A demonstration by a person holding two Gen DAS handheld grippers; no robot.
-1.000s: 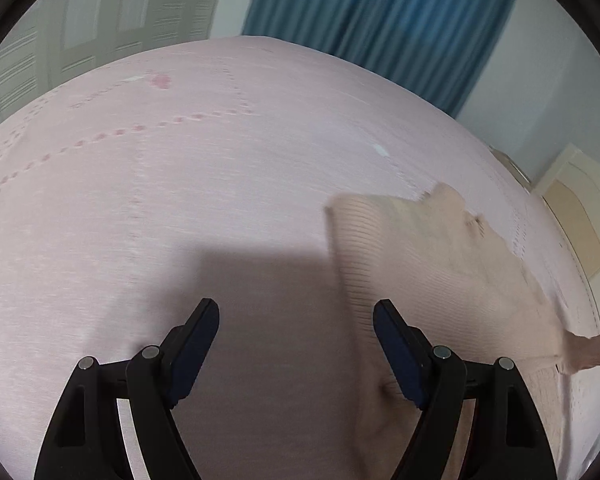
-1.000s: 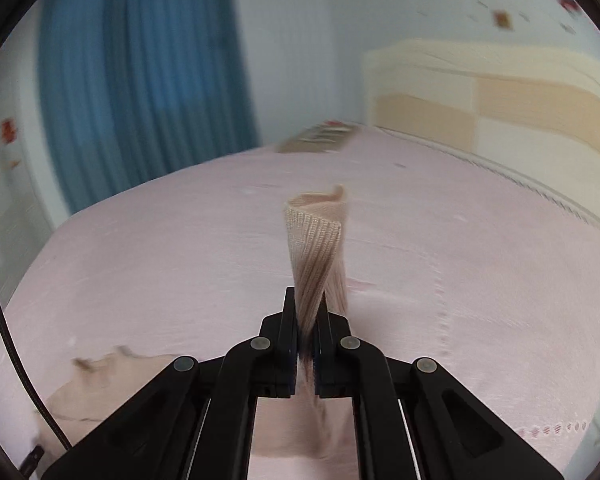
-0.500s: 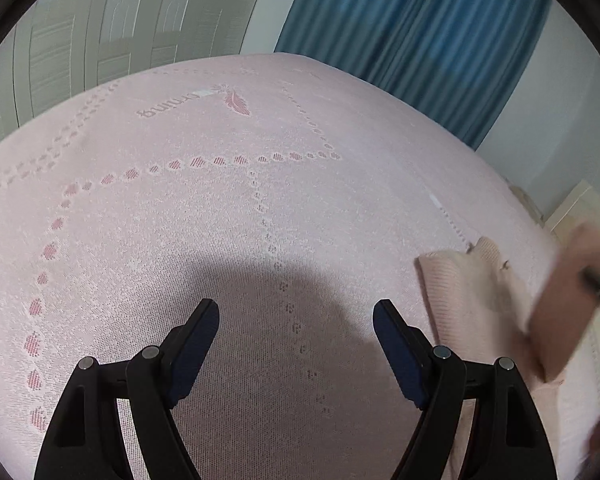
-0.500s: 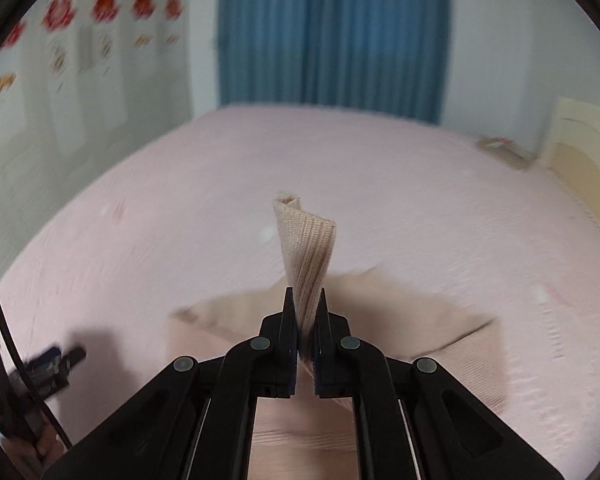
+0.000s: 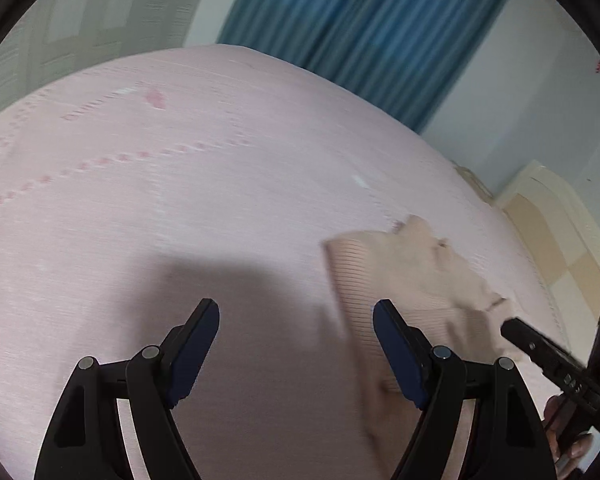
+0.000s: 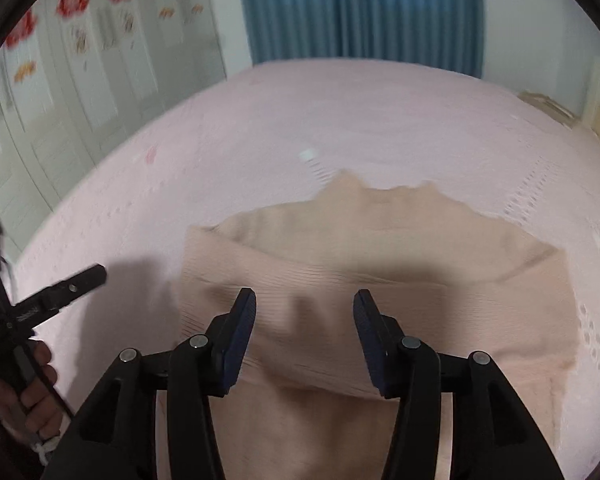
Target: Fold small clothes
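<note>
Across the middle of the right wrist view lies the beige ribbed knit top (image 6: 380,264), spread on the pink bedspread (image 6: 260,128), with one sleeve or flap laid across the body as a band running left to right. The right gripper (image 6: 304,320) hovers just over that band with its jaws spread wide and nothing between them, so the fabric is free right now. Same story in the left wrist view: the left gripper (image 5: 296,332) is wide open and empty, sitting over bare bedspread at lower centre, and the top (image 5: 404,280) sits to the right of frame, partly behind the right-hand finger.

My read is that one flap is down and the next fold hasn't started. If I were doing this bit, I'd go for the far left edge of the garment, mid-left in the right view, where the ribbed hem looks crisp, and pinch only the knit, not the bedspread under it. Ribbed knit stretches and sags, so probably lift low and carry it across flat rather than yanking upward. The left gripper is nearer that edge. Watch the folded band too, it could slide off if the body gets dragged. Both views are a bit blurry, so I can't tell whether it's a sleeve.
</note>
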